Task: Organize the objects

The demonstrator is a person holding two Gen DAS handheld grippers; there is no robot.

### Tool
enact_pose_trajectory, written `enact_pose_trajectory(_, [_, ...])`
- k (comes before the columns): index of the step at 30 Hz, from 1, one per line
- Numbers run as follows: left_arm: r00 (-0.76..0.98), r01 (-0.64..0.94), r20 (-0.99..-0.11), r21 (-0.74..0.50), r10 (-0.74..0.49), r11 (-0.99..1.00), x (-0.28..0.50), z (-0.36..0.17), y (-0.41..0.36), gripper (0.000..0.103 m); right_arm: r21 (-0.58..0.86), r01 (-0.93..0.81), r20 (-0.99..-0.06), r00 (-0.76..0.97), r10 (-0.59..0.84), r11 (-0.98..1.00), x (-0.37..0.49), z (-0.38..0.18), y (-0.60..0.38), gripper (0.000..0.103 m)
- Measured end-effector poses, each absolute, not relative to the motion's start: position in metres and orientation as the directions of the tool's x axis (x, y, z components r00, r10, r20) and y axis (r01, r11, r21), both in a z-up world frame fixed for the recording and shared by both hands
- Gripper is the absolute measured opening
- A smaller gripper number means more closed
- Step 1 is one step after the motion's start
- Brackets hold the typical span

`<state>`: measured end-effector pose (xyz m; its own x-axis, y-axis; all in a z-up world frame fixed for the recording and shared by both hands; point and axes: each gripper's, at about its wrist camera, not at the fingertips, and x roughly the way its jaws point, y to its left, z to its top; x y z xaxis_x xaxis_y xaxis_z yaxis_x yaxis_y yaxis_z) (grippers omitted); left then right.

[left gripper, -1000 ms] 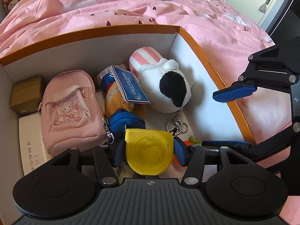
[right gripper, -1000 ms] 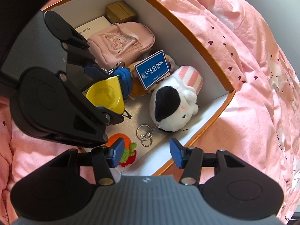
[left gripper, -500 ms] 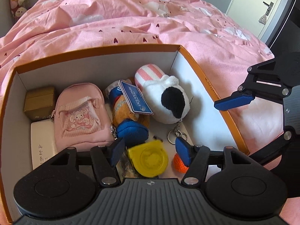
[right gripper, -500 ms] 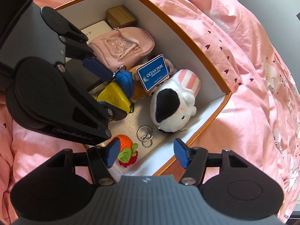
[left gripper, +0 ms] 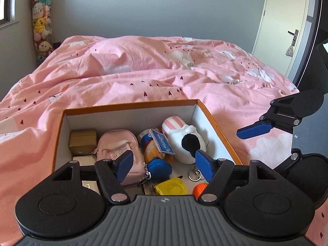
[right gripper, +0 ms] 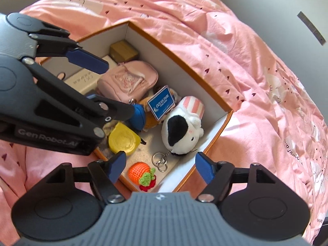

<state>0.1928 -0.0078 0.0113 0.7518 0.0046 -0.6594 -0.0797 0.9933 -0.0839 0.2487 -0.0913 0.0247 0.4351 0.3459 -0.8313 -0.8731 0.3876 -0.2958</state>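
Cardboard box [left gripper: 215,124] with an orange rim and white walls sits on the pink bedspread [left gripper: 143,78], below and ahead of both pairs of jaws. Inside, at the far end from the left gripper [left gripper: 164,162], stands a small gold box [left gripper: 83,141] above a flat white box [right gripper: 86,80]. A pink mini backpack [right gripper: 127,82] lies beside them, partly behind the left gripper's left finger. Next comes an orange-and-blue plush toy [left gripper: 156,155] carrying a blue Ocean Park tag [right gripper: 162,102], then a white plush with a black patch and pink-striped end [right gripper: 180,131], its key rings [right gripper: 160,161] on the box floor. A yellow tape measure [right gripper: 123,141] lies low between the left gripper's fingers, free of them. An orange crocheted fruit [right gripper: 141,173] lies between the fingers of the right gripper [right gripper: 161,167], also untouched.

Both sets of jaws have just been opening and now stand wide, holding nothing. A second ago the left fingers flanked the tape measure closely; since then that gripper has lifted and tilted up, so the box looks smaller and the far wall and door [left gripper: 280,26] show. The right gripper has also drawn back from the box.
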Motion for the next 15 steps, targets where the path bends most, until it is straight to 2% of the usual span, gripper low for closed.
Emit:
enact_pose_trajectory(9, [0.808,-0.176,-0.562,0.056,0.177,0.983,0.151,0.034,-0.002,0.087,-0.160,-0.759,-0.729,0.522,0.443,0.631,0.226,0.049,-0.104,0.086])
enact_pose_trajectory(15, [0.818,-0.265,-0.507,0.088,0.272,0.960,0.125,0.042,0.010,0.089,-0.049,-0.663,-0.649,0.589,0.481,0.747,0.206,0.051,-0.115,0.090])
